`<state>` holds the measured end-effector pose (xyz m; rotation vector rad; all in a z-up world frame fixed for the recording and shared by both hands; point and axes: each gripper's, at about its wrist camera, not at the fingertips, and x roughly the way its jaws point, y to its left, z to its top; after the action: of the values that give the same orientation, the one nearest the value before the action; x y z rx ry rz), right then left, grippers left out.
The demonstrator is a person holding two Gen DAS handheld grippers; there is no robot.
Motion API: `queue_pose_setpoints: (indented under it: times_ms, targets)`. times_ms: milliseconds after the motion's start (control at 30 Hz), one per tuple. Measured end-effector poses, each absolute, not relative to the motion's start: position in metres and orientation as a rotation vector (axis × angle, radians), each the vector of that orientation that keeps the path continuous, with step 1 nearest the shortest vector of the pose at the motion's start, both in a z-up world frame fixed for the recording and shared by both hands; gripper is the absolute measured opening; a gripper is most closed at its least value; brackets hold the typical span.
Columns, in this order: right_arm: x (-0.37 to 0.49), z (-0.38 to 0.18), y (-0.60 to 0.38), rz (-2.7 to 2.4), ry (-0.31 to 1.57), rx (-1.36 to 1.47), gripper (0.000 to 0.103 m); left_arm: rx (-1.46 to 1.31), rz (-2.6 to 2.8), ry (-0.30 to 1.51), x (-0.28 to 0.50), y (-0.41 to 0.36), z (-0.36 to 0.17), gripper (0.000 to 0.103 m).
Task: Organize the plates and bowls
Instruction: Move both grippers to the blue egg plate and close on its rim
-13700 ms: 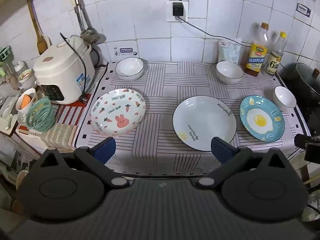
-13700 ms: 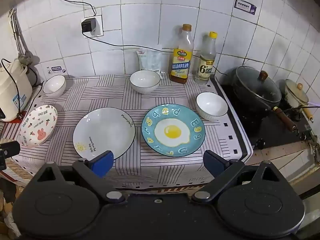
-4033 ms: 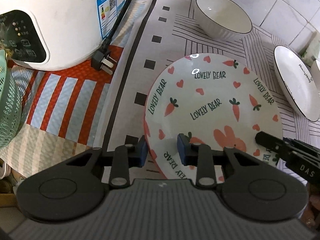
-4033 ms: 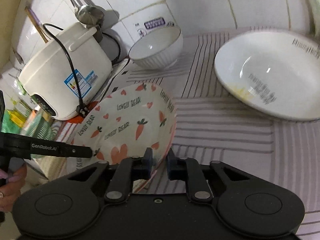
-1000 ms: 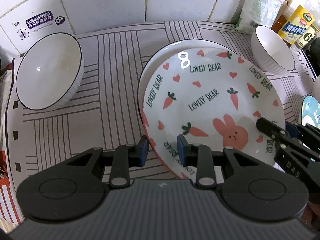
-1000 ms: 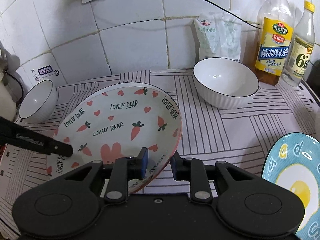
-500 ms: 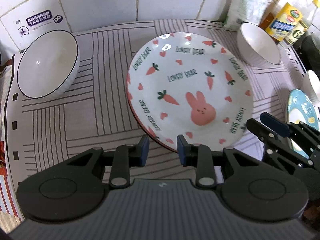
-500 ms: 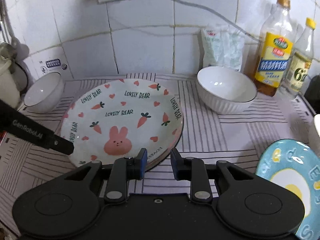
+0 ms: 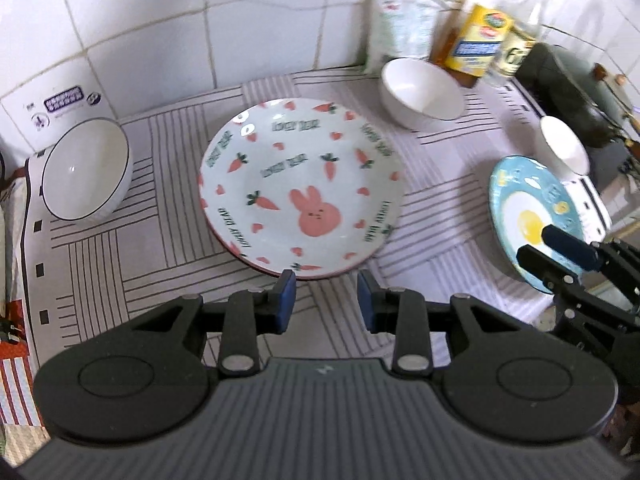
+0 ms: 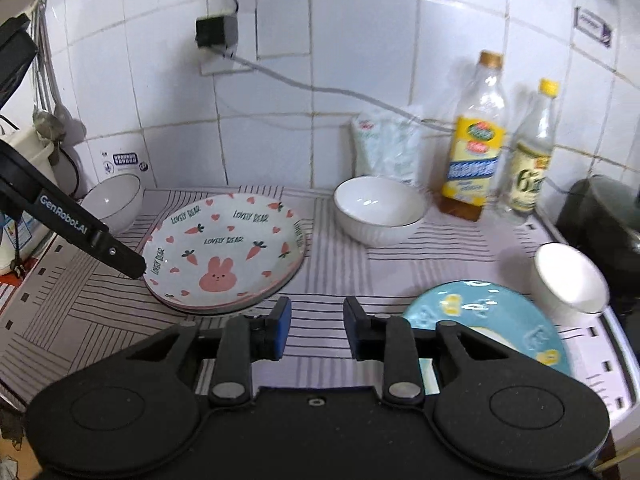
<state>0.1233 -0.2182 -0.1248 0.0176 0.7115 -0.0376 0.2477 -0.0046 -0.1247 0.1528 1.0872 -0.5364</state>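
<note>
The rabbit-and-carrot plate (image 9: 302, 188) lies flat on top of the white plate, of which only a rim shows (image 10: 224, 311). My left gripper (image 9: 326, 300) is open and empty just in front of the rabbit plate's near edge. My right gripper (image 10: 314, 326) is open and empty, between the stack and the blue fried-egg plate (image 10: 508, 320). The blue plate also shows in the left wrist view (image 9: 528, 216). White bowls stand at the left (image 9: 84, 174), at the back (image 9: 420, 94) and at the right (image 9: 564, 144).
A striped cloth (image 9: 152, 264) covers the counter. Two bottles (image 10: 476, 140) and a bag (image 10: 384, 148) stand against the tiled wall. A dark pot (image 10: 608, 216) is at the far right, a rice cooker (image 10: 20, 184) at the left.
Both grippers have let go of the rabbit plate and drawn back from it. The plate now rests flat on the white plate. The right gripper has moved right, toward the blue plate.
</note>
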Motion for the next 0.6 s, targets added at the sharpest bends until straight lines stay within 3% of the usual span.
queue_pose_setpoints:
  times_ms: [433,600]
  targets:
    - [0.064,-0.1,-0.261,-0.111,0.66,0.015,0.068,0.258,-0.659,1.028,0.19,-0.044,-0.102,0.051]
    - [0.061,-0.109,-0.276,-0.166,0.689,0.034,0.069,0.288,-0.712,1.026,0.179,-0.067,-0.113,0.058]
